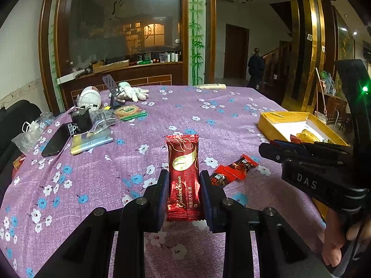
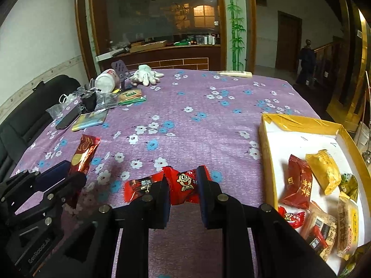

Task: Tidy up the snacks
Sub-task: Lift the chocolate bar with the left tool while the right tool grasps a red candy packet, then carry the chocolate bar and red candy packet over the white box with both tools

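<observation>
Nearest your left camera, the left gripper (image 1: 184,192) has its fingers (image 1: 162,192) pinching one dark red wafer packet (image 1: 184,178), held upright just above the table (image 1: 116,173). The table wears a purple cloth printed with blue and white flowers; behind it you see a wood-framed glass partition (image 1: 120,27) and a column painted with bamboo (image 1: 196,30). At the far left of the table lie one black phone (image 1: 56,140), one white jar (image 1: 90,98) and a pair of white gloves (image 1: 133,91). One small red snack packet (image 2: 139,186) lies loose on the cloth between your two grippers. The right gripper (image 2: 185,191) has its fingers (image 2: 206,192) clamped on one red candy pouch with a cartoon face (image 2: 184,183), just above the cloth. At the right edge stands one yellow box (image 2: 264,153), holding about nine packets; the lowest ones are cut off. Both grippers point forward and downward. Your right hand (image 1: 336,238) grips the handle.
</observation>
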A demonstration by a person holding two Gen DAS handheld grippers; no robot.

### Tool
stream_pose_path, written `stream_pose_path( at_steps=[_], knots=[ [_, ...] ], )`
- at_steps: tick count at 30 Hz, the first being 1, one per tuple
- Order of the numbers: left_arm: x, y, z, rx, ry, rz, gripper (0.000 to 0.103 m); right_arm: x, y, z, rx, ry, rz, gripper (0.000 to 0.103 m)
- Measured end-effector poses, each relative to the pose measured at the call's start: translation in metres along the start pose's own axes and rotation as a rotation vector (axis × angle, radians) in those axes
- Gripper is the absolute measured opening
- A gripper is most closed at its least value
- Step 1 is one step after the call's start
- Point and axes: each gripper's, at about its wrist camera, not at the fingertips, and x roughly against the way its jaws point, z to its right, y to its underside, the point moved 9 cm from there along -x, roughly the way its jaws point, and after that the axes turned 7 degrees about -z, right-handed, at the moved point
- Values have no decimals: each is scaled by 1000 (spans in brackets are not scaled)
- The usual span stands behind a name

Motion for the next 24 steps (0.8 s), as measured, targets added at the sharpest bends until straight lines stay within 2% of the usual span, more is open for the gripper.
stream_pose_path(
  at_steps=[4, 12, 24],
  knots=[
    [4, -1, 3, -17, -2, 19, 28, 4, -2, 7, -18, 13, 7, 19],
    [7, -3, 7, -31, -6, 40, 28, 19, -8, 12, 5, 108, 77, 19],
    [6, -3, 5, -26, -6, 37, 28, 21, -10, 13, 16, 133, 91, 19]
  ],
)
